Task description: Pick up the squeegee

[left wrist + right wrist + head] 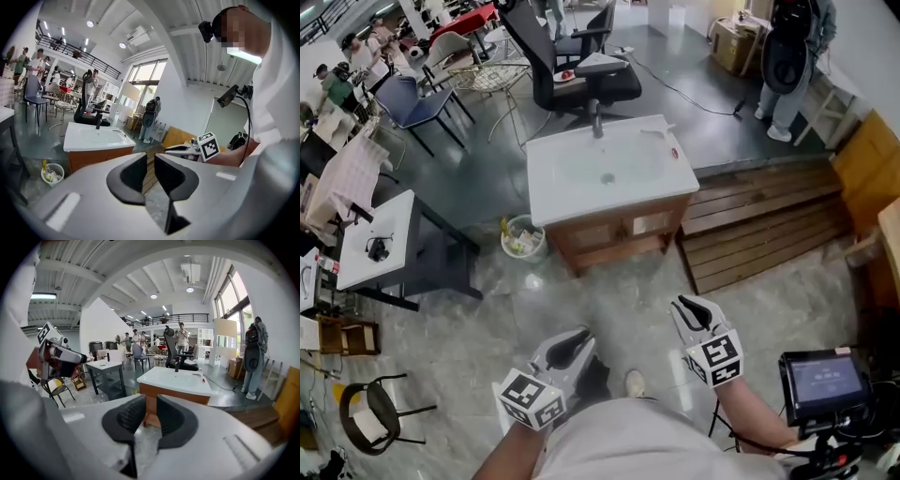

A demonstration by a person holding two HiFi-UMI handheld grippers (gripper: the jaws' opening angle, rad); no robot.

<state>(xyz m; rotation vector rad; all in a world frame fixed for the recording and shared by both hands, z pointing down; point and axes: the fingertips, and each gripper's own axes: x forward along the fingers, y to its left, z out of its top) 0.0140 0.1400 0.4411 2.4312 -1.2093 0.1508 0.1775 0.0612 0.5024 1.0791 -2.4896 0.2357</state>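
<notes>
Ahead, the squeegee [657,132] lies well beyond the left tongs [575,339] and right tongs [692,308].

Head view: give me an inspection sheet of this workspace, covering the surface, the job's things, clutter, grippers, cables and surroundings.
Surface: white basin top on a wooden cabinet, with a black tap at its far edge.
Job's things: a small pale tool and a red item lie at the top's far right; too small to confirm a squeegee.
Clutter: waste bin with rubbish beside the cabinet.
Grippers: left gripper and right gripper are near the body, well short of the basin; jaws slightly apart, empty.
Cables: black cable on the floor behind the basin.
Surroundings: office chair, white table, wooden platform, standing person.
</notes>
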